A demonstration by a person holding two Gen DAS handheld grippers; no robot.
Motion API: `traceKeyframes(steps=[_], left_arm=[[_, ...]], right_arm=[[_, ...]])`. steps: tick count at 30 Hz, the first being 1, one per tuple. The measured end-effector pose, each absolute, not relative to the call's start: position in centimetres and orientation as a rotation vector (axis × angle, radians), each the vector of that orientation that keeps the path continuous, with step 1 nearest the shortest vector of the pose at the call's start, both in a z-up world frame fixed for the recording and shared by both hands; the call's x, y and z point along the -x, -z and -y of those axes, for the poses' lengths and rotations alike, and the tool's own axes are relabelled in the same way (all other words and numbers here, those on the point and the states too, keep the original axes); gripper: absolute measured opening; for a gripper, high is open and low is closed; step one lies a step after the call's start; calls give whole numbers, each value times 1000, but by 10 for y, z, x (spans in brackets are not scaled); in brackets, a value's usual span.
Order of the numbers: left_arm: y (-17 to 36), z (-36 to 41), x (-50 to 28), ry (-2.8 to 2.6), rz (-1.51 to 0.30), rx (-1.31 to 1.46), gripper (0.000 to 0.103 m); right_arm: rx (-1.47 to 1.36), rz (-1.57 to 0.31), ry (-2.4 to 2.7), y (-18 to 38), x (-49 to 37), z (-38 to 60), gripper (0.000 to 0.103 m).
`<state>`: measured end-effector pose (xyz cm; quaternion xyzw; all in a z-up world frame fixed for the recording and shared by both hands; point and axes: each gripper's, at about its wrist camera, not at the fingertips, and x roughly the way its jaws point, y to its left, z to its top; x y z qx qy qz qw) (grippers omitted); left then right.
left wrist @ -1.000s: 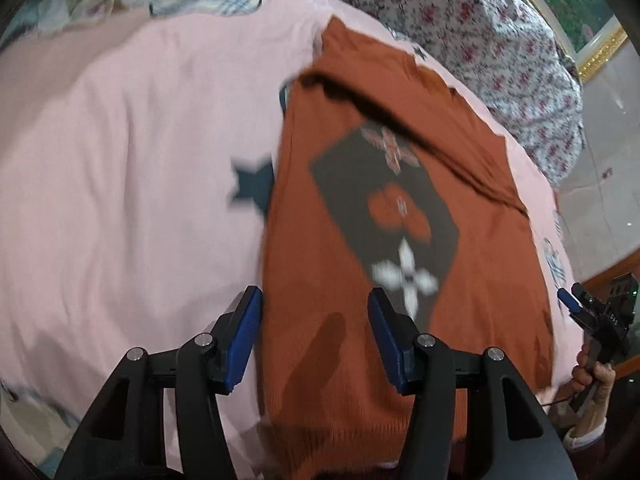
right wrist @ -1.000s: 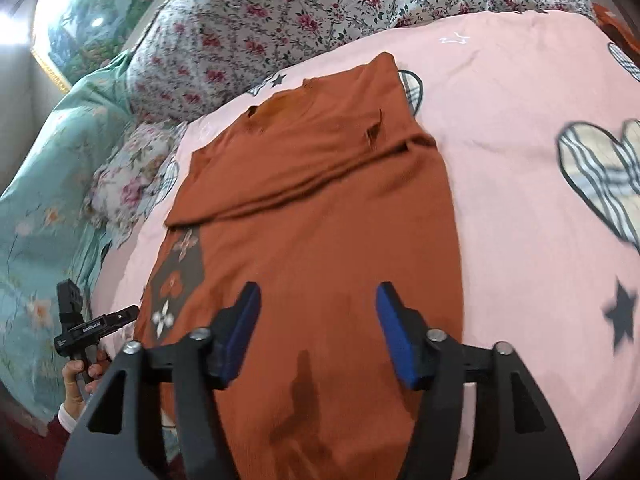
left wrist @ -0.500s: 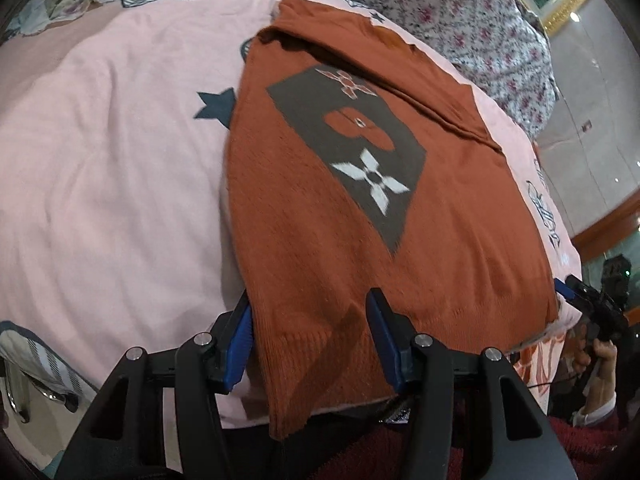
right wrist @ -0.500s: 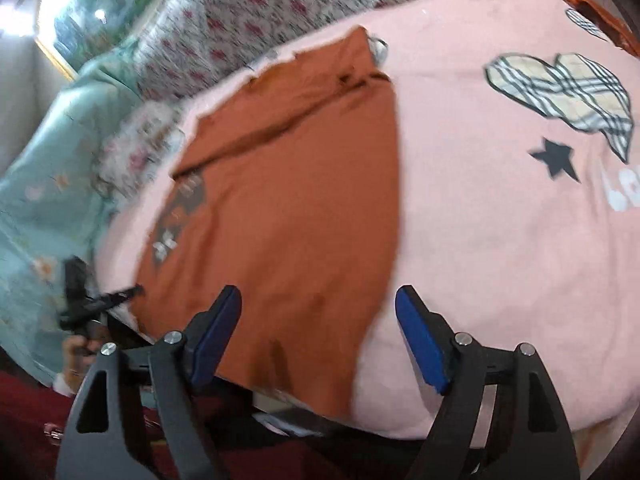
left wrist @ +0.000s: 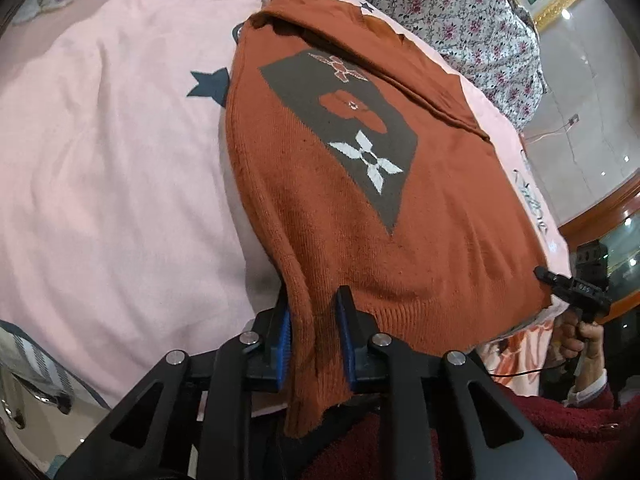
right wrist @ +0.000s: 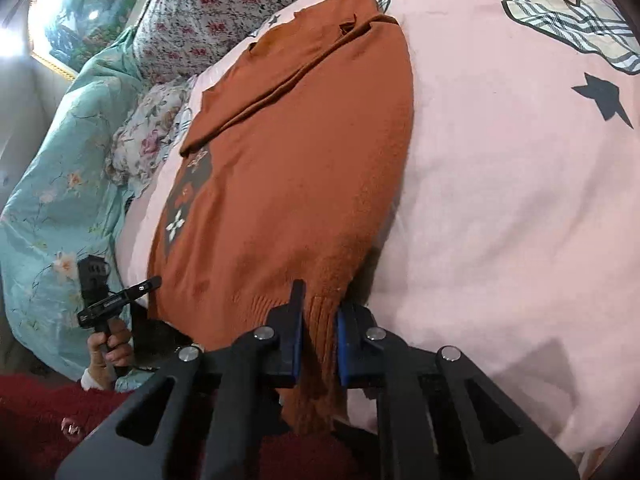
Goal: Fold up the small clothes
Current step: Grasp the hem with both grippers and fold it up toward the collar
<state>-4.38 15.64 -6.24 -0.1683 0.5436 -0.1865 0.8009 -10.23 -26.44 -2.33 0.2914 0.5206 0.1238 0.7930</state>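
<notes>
A rust-orange knitted sweater [left wrist: 360,208] [right wrist: 288,168] with a dark diamond patch and a white flower lies flat on the pink bedsheet [left wrist: 100,168] [right wrist: 520,200], its sleeves folded across the top. My left gripper [left wrist: 314,334] is closing on the sweater's bottom left hem corner, and the blue pads pinch the ribbing. My right gripper [right wrist: 318,334] is closing on the bottom right hem corner, with the fabric bunched between its pads. Each gripper also shows small in the other's view, held by a hand [left wrist: 584,328] [right wrist: 110,344].
A floral quilt [left wrist: 460,20] [right wrist: 208,8] lies piled at the head of the bed, and a turquoise flowered cover [right wrist: 56,184] hangs at the side. The person's dark red fleecy garment [left wrist: 560,440] fills the bottom edge. Stars and plaid hearts mark the sheet.
Both grippers moved down from over the sweater's body to its bottom hem. Their jaws went from wide apart to closed on the two hem corners.
</notes>
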Motion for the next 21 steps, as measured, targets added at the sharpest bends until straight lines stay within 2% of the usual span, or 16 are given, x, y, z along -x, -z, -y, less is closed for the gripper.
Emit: traceKeyframes(steps=[6,14,21], left_arm=[[59,-160,47,419,-1137,381,8],[18,-170,42,449,-1007,474,6],[-39,-168,-11,435,-827,472,4]], right_arm=[[-608,-1095,-295,18,104,258,12],[-696,-948,-325,-12,106,276,10],[-673,-808,-337,-52,65,283,10]])
